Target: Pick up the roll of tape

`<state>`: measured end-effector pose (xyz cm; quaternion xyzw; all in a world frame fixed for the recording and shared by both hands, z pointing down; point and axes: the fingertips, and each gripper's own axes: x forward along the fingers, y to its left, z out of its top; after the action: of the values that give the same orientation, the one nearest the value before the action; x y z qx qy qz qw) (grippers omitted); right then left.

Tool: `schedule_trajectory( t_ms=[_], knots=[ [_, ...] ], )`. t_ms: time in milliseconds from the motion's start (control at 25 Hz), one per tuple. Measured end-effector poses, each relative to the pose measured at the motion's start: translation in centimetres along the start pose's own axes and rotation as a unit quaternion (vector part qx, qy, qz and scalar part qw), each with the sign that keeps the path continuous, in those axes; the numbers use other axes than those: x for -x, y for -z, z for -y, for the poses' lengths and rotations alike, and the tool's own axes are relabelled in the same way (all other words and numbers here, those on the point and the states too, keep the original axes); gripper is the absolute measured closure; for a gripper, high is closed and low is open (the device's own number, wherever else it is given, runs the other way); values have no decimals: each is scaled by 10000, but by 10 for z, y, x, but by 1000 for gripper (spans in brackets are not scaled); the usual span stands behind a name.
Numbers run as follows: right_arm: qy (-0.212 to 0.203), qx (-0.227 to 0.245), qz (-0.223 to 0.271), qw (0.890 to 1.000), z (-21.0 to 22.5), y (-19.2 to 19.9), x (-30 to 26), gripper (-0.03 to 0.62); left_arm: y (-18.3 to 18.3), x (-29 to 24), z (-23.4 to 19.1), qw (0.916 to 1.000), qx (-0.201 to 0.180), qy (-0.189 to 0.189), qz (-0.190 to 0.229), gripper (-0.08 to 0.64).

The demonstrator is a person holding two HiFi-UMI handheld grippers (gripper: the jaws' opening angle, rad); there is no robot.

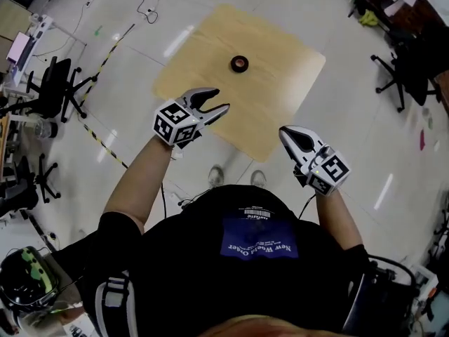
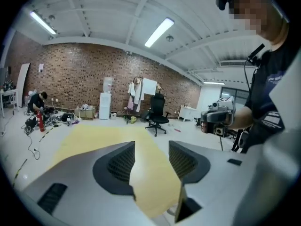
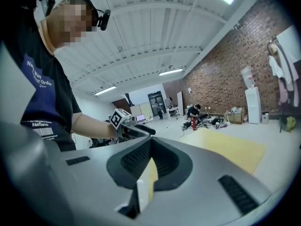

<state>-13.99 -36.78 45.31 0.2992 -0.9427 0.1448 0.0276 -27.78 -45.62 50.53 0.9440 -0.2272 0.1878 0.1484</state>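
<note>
Risk is seen at the left claw (image 1: 220, 98): if lowered off-line, the tape (image 1: 239, 63), lying flat mid-table (image 1: 280, 97) and well ahead, could be nudged away instead of straddled. That claw is spread, empty and tilted downward. The right claw (image 1: 283, 131) is pressed together, nearly level.
</note>
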Motion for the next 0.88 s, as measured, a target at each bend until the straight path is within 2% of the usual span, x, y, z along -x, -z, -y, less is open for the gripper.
schedule_trajectory(
  t_ms=[120, 240, 360, 520, 680, 880],
  knots=[
    [116, -175, 49, 9998, 20, 9, -1, 607, 13, -36, -35, 9987, -126, -125, -478, 308],
    [218, -130, 62, 9997, 40, 18, -2, 607, 32, -70, -73, 9943, -215, -294, -1001, 308],
    [331, -151, 72, 9993, 64, 28, -2, 607, 45, -102, -108, 9897, -296, -450, -1323, 308],
    [403, -167, -11, 9990, 93, 47, -6, 607, 61, -146, -134, 9846, -485, -377, -1635, 308],
    [431, -163, -19, 9989, 114, 63, -16, 607, 79, -179, -150, 9730, -1029, -290, -2047, 308],
    [491, -66, 41, 9988, 122, 73, -14, 607, 103, -201, -154, 9568, -1410, -220, -2532, 308]
  ],
)
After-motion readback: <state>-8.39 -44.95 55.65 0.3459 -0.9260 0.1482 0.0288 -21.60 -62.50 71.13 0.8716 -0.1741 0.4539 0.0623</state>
